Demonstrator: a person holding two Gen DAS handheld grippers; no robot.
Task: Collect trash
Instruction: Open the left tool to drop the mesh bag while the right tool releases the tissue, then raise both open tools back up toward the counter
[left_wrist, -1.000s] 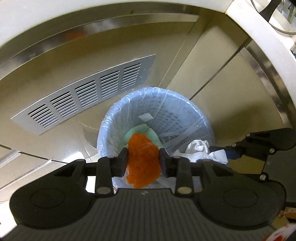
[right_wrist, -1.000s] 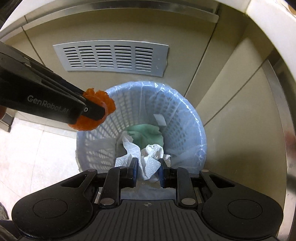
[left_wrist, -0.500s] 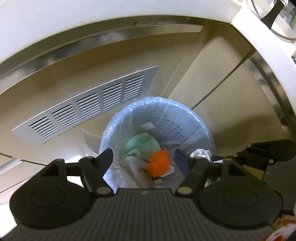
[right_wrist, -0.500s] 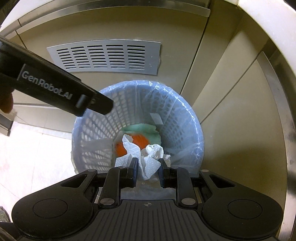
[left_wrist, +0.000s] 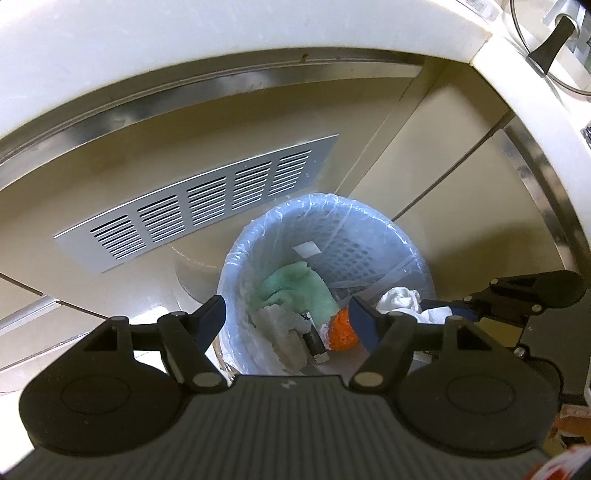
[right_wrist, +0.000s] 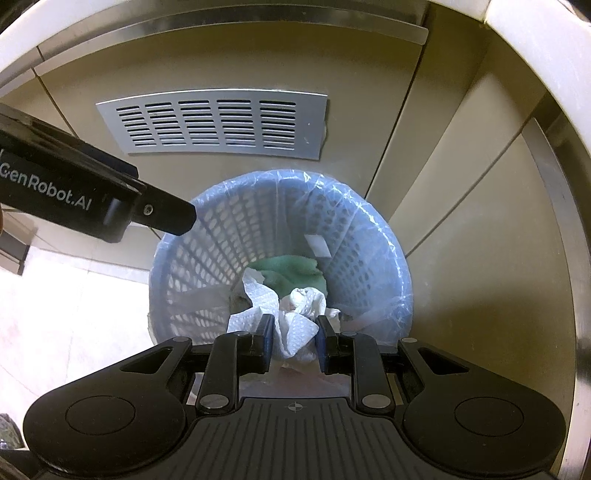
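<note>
A pale blue lattice waste basket with a clear liner stands on the floor by a cabinet. Inside lie a green cloth, white tissue, a small dark tube and an orange scrap. My left gripper hangs open above the basket with nothing between its fingers; the right wrist view shows its finger over the left rim. My right gripper is shut on a crumpled white paper towel above the basket's near rim; in the left wrist view that towel shows at the right.
A grey vent grille is set in the beige cabinet front behind the basket. A cabinet corner with a steel strip rises on the right. Pale floor tiles lie left of the basket. A pot lid with a black knob sits on the counter.
My left gripper opened and let go of the orange scrap, which dropped into the basket. The right gripper kept still, holding the paper towel.
</note>
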